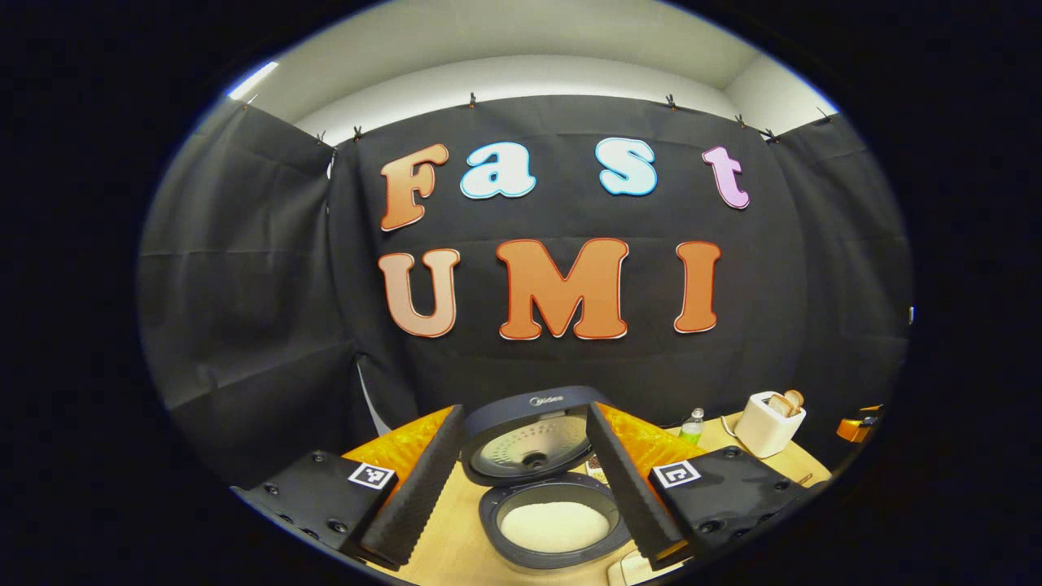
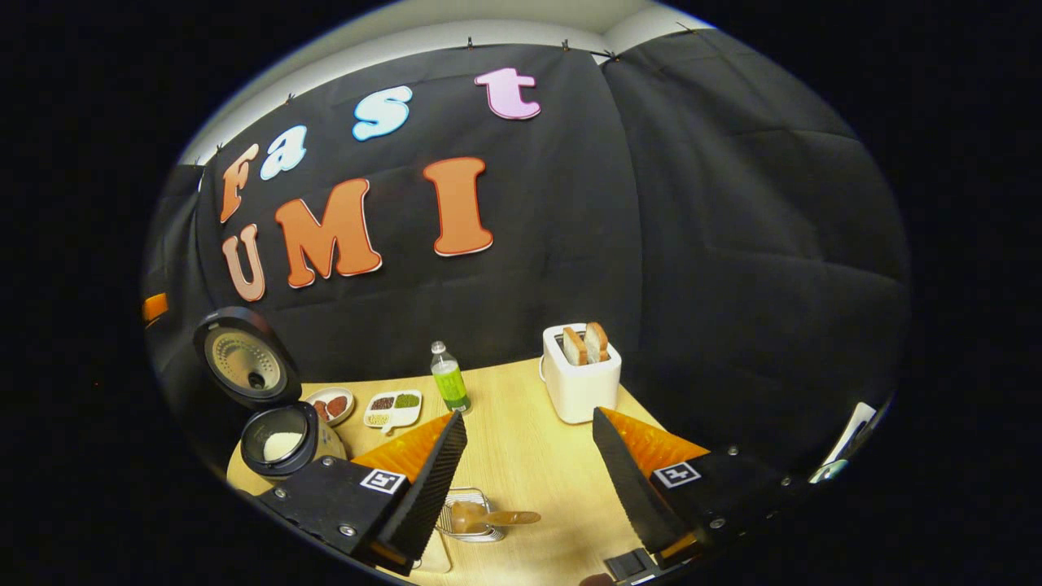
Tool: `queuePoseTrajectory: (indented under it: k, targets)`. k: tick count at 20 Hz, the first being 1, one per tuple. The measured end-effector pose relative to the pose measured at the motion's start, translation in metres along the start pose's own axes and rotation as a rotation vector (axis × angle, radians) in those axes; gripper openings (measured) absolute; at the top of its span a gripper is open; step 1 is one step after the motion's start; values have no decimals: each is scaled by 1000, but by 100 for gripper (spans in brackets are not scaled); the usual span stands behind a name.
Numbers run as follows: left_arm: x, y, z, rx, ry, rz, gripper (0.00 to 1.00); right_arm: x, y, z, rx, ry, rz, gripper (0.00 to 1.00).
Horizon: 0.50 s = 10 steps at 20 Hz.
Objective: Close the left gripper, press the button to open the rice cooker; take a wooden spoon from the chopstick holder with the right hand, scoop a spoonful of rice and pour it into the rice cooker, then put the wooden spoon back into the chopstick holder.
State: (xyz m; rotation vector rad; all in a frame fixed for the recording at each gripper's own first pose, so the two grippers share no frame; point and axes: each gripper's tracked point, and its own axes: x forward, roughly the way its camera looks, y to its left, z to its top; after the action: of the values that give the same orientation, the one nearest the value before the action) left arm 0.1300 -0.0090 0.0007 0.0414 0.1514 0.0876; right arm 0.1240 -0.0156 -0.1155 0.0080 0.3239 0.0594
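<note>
Rice cooker (image 1: 545, 480): lid raised, inner pot holding white rice, standing on the wooden surface (image 2: 521, 423). Seen in the left gripper view directly ahead of and between the fingers of the left gripper (image 1: 525, 521), whose jaws stand wide apart and hold nothing.

Wooden spoon (image 2: 492, 518): lying in a wire chopstick holder (image 2: 470, 514) low in the right gripper view. Long axis roughly level across the view, handle pointing toward the right-hand finger, bowl end toward the left-hand one. Position relative to the right gripper (image 2: 533, 496): just below and slightly left of the gap between the fingers, apart from both. Jaws wide apart, empty.

Judgement: the right gripper is much the nearer to the spoon; the cooker sits well off to its left, at the far edge of the surface. With rice in the pot and the spoon in the holder, the task looks at or near its end.

Other items on the surface: white toaster (image 2: 580, 374) with two slices up, green bottle (image 2: 449, 378), divided dish of grains (image 2: 394, 407), small plate (image 2: 330, 404) beside the cooker.
</note>
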Motion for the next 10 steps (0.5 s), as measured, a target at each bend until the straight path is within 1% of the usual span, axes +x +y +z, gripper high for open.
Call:
queuePoseTrajectory:
  k: [3,5,7,8,9,10]
  targets:
    - [39,-22,24,-15,-10,-41,97,-8,2,22,-10,-54,-2,95]
    - [69,-22,31,-23,-12,-31,97,-11,5,25,-3,-50,5,95]
    - [101,-22,30,-3,1,-21,97,-15,7,27,-2,-57,7,95]
    - [116,-16,29,10,11,-2,99,-16,8,27,-3,-57,9,95]
    - [129,-18,25,15,20,-8,100,-16,8,26,-6,-52,8,95]
    - [141,-17,19,12,34,-6,97,-16,7,25,-11,-46,-1,95]
